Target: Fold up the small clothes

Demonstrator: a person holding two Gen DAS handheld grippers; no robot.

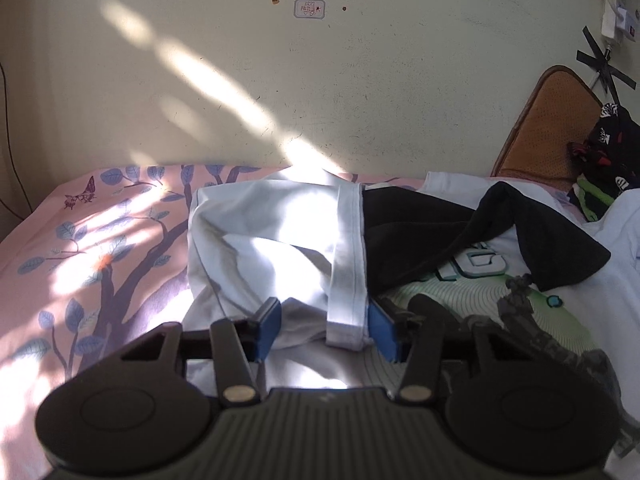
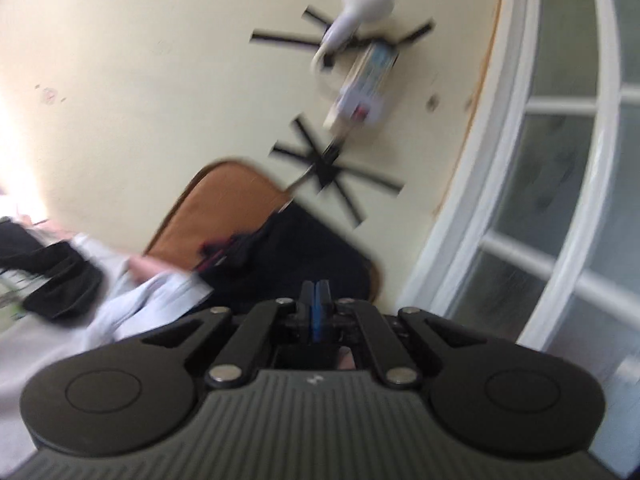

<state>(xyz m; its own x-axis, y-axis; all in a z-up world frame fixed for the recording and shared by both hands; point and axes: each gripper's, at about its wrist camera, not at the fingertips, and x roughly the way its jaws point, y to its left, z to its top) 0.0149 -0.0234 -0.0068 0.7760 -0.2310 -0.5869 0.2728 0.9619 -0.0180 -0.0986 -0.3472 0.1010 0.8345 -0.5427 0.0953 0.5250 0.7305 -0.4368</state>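
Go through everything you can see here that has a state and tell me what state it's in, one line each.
Left gripper: open, its blue pads either side of the hem.
Right gripper: shut, holding nothing, aimed at the wall.
White cotton garment with stitched hem: crumpled, unfolded, on the bed.
Black cloth: loosely draped, unfolded.
White printed T-shirt: spread flat under both.

I see soft matt cloth in the white garment (image 1: 272, 232) and the black garment (image 1: 420, 236). The bedsheet (image 1: 100, 240) is smooth printed fabric. My left gripper (image 1: 325, 330) looks matt black plastic, and its pads (image 1: 269, 322) blue, rubbery.
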